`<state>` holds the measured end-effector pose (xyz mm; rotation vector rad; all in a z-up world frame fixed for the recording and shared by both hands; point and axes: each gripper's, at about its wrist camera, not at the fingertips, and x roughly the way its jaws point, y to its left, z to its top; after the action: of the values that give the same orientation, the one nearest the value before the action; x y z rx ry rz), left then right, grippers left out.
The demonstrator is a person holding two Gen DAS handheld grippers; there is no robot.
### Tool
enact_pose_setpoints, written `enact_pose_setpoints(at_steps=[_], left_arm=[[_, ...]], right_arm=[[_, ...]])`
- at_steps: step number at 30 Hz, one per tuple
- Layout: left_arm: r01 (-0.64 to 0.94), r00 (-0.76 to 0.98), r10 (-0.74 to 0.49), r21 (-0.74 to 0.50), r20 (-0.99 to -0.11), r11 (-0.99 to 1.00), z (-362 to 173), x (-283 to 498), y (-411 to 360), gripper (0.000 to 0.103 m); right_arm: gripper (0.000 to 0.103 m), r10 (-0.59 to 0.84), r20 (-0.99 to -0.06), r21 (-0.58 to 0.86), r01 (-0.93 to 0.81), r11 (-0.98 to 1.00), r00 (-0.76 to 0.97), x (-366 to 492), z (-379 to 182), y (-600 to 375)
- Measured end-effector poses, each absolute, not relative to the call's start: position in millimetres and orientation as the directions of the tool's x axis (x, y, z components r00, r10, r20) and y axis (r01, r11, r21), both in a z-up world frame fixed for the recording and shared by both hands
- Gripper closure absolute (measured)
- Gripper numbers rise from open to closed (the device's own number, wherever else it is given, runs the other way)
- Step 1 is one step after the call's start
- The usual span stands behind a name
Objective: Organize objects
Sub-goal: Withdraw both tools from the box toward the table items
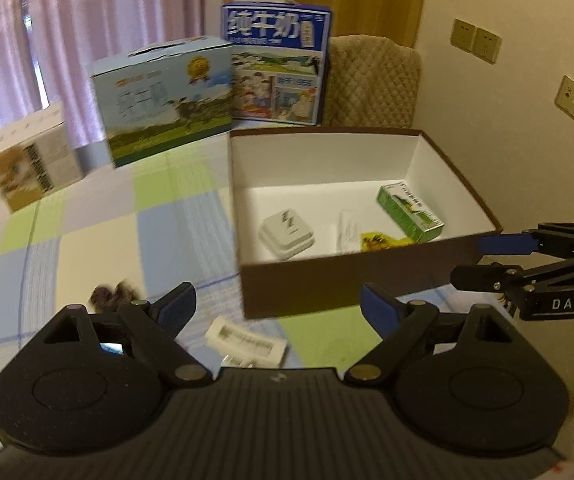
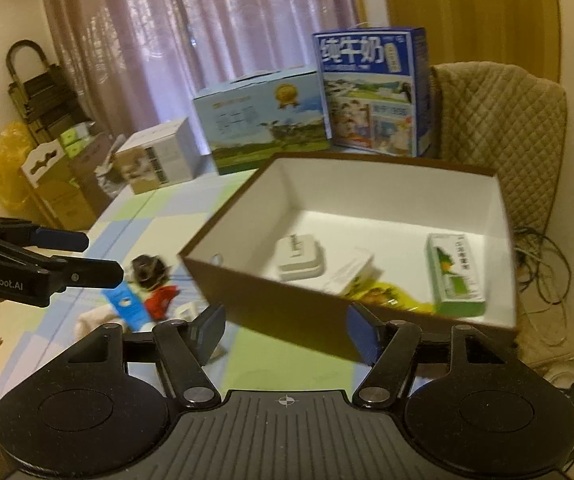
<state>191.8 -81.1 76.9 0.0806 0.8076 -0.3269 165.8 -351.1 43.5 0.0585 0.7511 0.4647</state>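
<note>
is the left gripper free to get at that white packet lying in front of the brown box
Probably yes: the left gripper is open and empty, the white packet lies just below it on bare cloth, outside the brown box.

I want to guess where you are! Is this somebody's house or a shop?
Most likely a room in a home: pink curtains over the window, a quilted chair cover, and milk cartons on a table with a checked cloth.

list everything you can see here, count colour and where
storage box: 1, brown outside, white inside, on the table
white case: 1, in box, left
green carton: 1, in box, right
yellow packet: 1, in box, near front wall
milk cartons: 2, blue, far edge of table
white carton: 1, far left
small items: several, mixed, on tablecloth left of box
left hand-held gripper: open, empty
right hand-held gripper: open, empty
</note>
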Motion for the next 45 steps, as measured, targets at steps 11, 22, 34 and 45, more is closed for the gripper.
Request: enact_pose_setpoints(at_steps=[11, 22, 34, 45], left_arm=[[0.172, 0.666, -0.159, -0.058, -0.729, 0.983, 62.0, 145.1, -15.0, 0.013], [0.060, 0.644, -0.082, -0.057, -0.761, 0.997, 30.9, 113.9, 23.3, 0.013], [-0.005, 0.623, -0.008, -0.014, -0.782, 1.000, -6.8, 121.9, 38.4, 0.013], [-0.034, 0.594, 0.030, 0.013, -0.804, 0.999, -37.0, 158.5, 44.0, 0.013]], right_arm=[[0.038, 0.440, -0.650, 0.197, -0.421, 0.885, 0.620, 137.8, 23.9, -312.3], [0.038, 0.456, -0.686, 0.221, -0.435, 0.873, 0.567, 123.5, -7.6, -279.7], [0.038, 0.441, -0.717, 0.192, -0.455, 0.869, 0.540, 134.7, -40.8, -252.1], [0.038, 0.502, -0.683, 0.195, -0.530, 0.825, 0.530, 167.0, -49.8, -212.7]])
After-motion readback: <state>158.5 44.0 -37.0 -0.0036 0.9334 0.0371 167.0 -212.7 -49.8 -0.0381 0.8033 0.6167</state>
